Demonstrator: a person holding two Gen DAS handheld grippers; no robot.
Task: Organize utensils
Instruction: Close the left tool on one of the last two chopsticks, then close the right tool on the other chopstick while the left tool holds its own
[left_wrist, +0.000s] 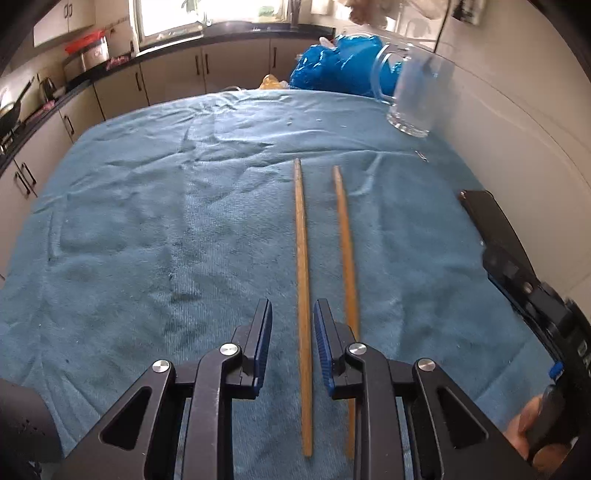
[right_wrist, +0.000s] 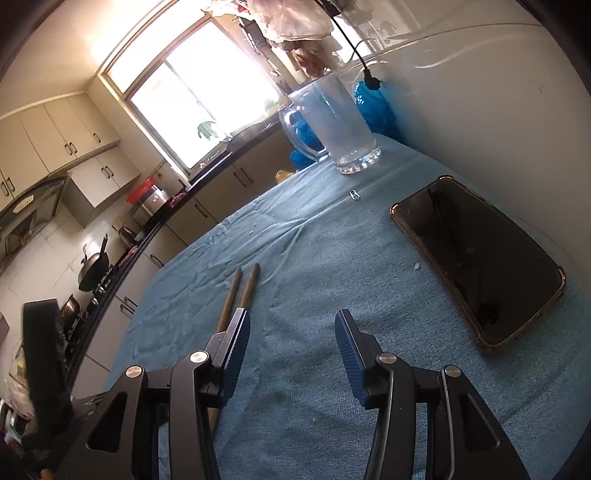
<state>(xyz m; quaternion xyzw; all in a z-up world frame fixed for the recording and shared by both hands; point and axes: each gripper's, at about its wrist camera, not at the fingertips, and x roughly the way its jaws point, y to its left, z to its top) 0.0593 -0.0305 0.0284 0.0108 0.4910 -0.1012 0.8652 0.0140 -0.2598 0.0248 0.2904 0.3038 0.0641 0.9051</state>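
Two wooden chopsticks lie side by side on the blue towel (left_wrist: 147, 221). The left chopstick (left_wrist: 303, 280) runs between the open jaws of my left gripper (left_wrist: 293, 314), not gripped. The right chopstick (left_wrist: 347, 258) lies just outside its right finger. A glass mug (left_wrist: 417, 92) stands at the far right of the towel. In the right wrist view both chopsticks (right_wrist: 240, 288) lie left of my open, empty right gripper (right_wrist: 291, 321), partly hidden by its left finger. The mug (right_wrist: 332, 122) stands far ahead.
A black phone (right_wrist: 480, 258) lies on the towel by the right wall. A blue plastic bag (left_wrist: 340, 66) sits behind the mug. The right gripper's body (left_wrist: 517, 266) shows at the right of the left view. Kitchen counters and cabinets lie beyond the table.
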